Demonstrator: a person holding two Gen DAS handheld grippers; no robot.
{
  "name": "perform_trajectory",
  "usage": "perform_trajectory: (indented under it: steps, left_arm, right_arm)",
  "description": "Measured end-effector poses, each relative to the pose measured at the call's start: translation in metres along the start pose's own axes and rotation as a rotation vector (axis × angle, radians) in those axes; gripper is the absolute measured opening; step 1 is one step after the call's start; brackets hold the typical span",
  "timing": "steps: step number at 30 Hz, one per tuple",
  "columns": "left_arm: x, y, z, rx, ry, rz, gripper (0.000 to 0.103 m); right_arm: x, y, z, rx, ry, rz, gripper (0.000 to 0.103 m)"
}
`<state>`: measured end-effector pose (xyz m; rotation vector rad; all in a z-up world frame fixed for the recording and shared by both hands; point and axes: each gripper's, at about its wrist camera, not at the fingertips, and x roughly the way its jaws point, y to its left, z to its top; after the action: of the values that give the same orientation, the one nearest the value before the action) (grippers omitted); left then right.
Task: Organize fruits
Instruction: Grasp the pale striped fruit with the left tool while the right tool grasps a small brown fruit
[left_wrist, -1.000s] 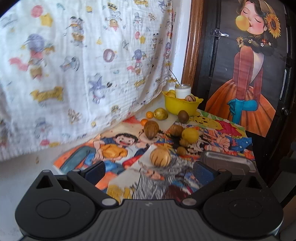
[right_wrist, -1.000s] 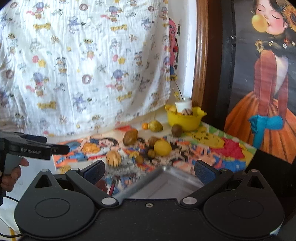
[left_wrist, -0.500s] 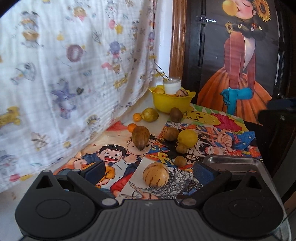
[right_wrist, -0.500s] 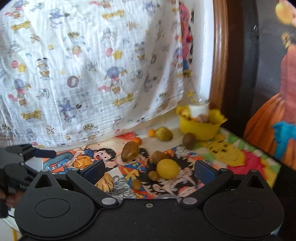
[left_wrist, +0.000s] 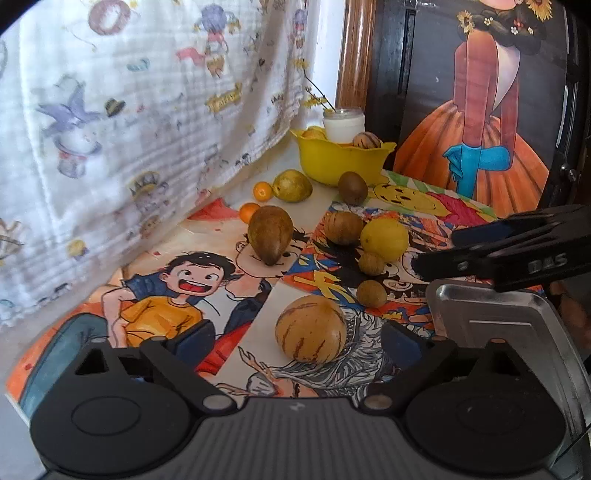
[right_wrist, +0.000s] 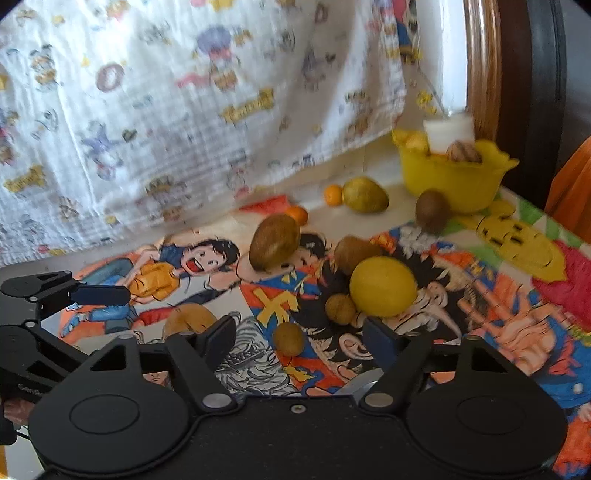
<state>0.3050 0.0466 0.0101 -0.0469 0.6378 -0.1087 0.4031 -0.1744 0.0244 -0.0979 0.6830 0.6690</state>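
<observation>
Your left claw (left_wrist: 297, 338) sits lowest in its own view, jaws wide and released, having just closed a little. A striped tan melon-like fruit (left_wrist: 311, 328) lies between its pads with a gap on each side. Your right claw (right_wrist: 299, 338) is also released with nothing gripped, its jaws having just been closing. A small brown round fruit (right_wrist: 289, 338) lies between its fingers and untouched.

To the right in the left view, a metal tray (left_wrist: 509, 317) is cut off by the frame edge and partly covered by the right claw's arm. In the right view only a sliver of the tray shows, and the striped fruit is half hidden behind a finger.

On the worktop (left_wrist: 325, 186), spread with cartoon posters (left_wrist: 173, 295), you can count ten loose fruits. There are three small brown round ones and a large yellow citrus (right_wrist: 383, 286). Further back sit a pointed brown fruit (left_wrist: 270, 234), a kiwi-like fruit (left_wrist: 352, 187), a greenish pear (left_wrist: 291, 185) and two small oranges (left_wrist: 263, 191).

Farthest back, by the patterned cloth (left_wrist: 147, 110), a yellow bowl (left_wrist: 341, 162) holds a white jar (left_wrist: 343, 124) and at least two fruits. The rest of its contents are hidden by the rim. The right view is blurred, so fine detail there is unclear.
</observation>
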Motion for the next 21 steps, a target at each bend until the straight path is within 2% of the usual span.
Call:
perform_trajectory:
  steps: [6,14,16,19,21]
  left_arm:
    - [0.017,0.000,0.000,0.002,0.018,-0.008,0.089]
    - [0.029,0.000,-0.001,-0.006,0.034,-0.029,0.078]
    - [0.032,-0.001,0.000,-0.011,0.033,-0.032,0.072]
    - [0.035,-0.001,0.000,-0.022,0.039,-0.040,0.064]
    - [0.037,0.000,-0.001,-0.031,0.042,-0.043,0.059]
  right_arm:
    - [0.031,-0.004,-0.003,0.011,0.055,0.014,0.059]
    - [0.055,-0.010,-0.009,0.029,0.087,0.038,0.046]
    - [0.058,-0.011,-0.010,0.036,0.086,0.054,0.045]
    - [0.061,-0.010,-0.010,0.039,0.084,0.072,0.038]
    - [0.063,-0.008,-0.010,0.028,0.087,0.072,0.028]
